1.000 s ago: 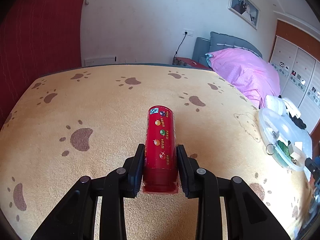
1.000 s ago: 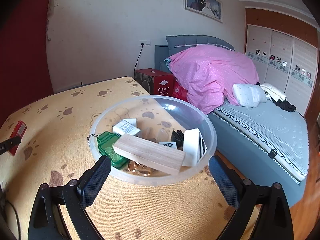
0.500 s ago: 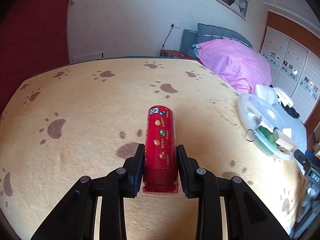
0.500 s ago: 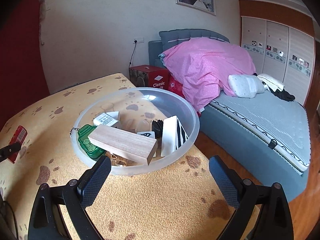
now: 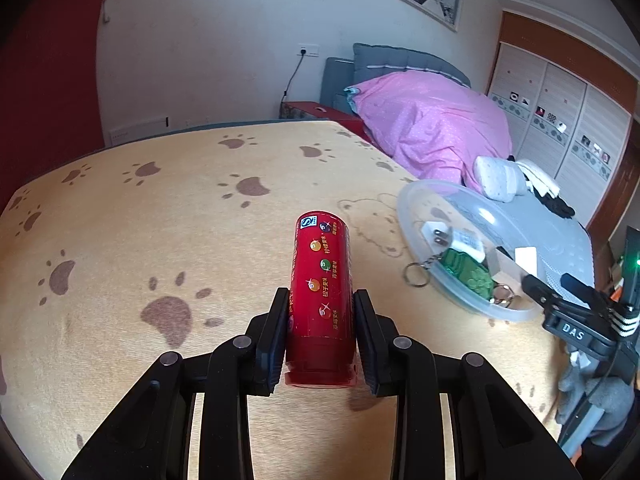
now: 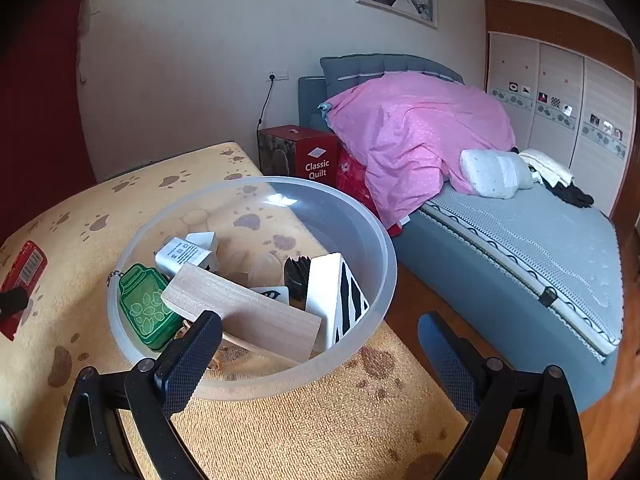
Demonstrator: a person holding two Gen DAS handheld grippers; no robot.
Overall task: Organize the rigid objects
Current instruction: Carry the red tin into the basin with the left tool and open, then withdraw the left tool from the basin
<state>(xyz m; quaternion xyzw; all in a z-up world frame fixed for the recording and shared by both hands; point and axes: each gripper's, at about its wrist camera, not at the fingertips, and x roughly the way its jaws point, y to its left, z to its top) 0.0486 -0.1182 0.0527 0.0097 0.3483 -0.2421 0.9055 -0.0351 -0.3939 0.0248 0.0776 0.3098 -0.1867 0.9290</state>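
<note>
Well, your left gripper (image 5: 321,334) pinched a red cylindrical tube (image 5: 321,288) printed with small fruit icons above the paw-print cloth (image 5: 168,220), while your right gripper (image 6: 320,356) stood spread beside the clear bowl (image 6: 360,216).

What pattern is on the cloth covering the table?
Brown paw prints on a tan cloth, clearest in the left wrist view.

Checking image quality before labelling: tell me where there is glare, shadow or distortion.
Left wrist view: fisheye bends the room, dark corners, a small shadow beneath the red tube. Right wrist view: window glare on the clear bowl's inner wall, same curved edges; both sharp.
</note>
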